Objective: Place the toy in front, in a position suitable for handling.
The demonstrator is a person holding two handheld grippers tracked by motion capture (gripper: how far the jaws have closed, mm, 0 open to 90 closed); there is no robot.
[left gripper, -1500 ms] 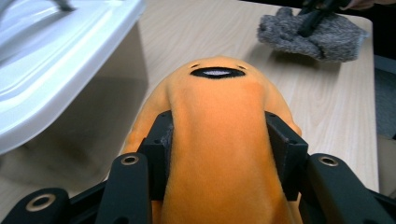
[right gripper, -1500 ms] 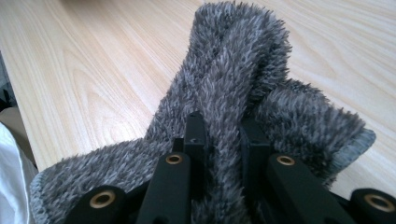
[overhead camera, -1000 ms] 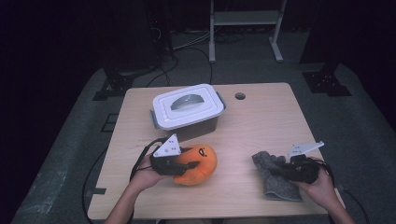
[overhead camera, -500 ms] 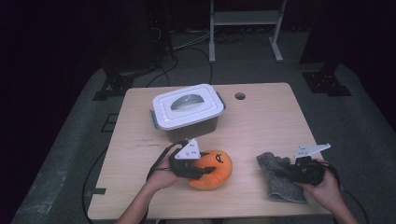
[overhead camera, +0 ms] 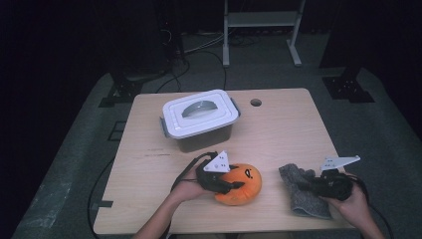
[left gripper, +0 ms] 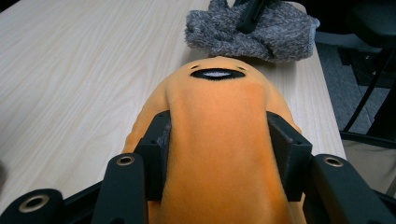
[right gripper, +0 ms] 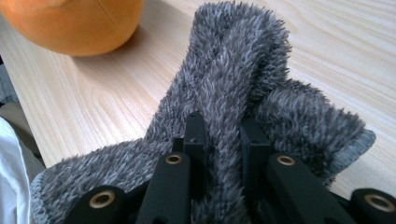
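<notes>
An orange plush toy (overhead camera: 245, 183) with a stitched face lies near the front edge of the wooden table (overhead camera: 278, 129). My left gripper (overhead camera: 234, 185) is shut on it from the left, and its pads dent the plush toy (left gripper: 219, 93) on both sides in the left gripper view. A grey fuzzy cloth (overhead camera: 297, 193) lies to the right of the toy. My right gripper (overhead camera: 311, 185) is shut on a raised fold of the cloth (right gripper: 233, 70), pinched between its jaws. The plush toy (right gripper: 74, 23) and the cloth lie close together but apart.
A grey storage box with a white lid (overhead camera: 199, 117) stands at the back left of the table, closed. A small round hole (overhead camera: 256, 102) sits in the tabletop behind it to the right. Dark floor, cables and a rack leg surround the table.
My left gripper has carried the plush toy to the right, closer to the grey cloth. The right gripper has stayed where it was, still holding the cloth.
</notes>
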